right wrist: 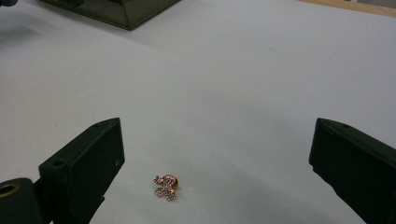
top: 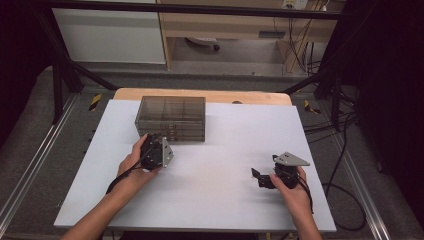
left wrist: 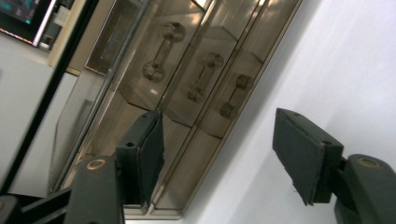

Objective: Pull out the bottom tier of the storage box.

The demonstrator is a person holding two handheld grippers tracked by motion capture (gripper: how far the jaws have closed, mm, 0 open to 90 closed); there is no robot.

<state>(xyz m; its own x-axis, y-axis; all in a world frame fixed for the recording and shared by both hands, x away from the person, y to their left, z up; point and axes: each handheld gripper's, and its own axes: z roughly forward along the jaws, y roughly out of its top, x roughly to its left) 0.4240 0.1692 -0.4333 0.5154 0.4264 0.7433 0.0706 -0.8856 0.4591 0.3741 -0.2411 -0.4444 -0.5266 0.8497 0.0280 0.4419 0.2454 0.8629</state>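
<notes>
White table (top: 210, 200); open left gripper (top: 156, 150) should centre on a drawer knob (left wrist: 236, 96) of the box (top: 171, 118); right gripper (top: 262, 178) wide over brooch (right wrist: 166, 185).

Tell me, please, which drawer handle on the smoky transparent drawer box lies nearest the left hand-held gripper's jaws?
The lowest of the three clear bar handles in the left gripper view, nearest the white tabletop. The left hand-held gripper stands open before the smoky transparent drawer box.

High overview, two close tabletop (top: 215, 200) views
</notes>
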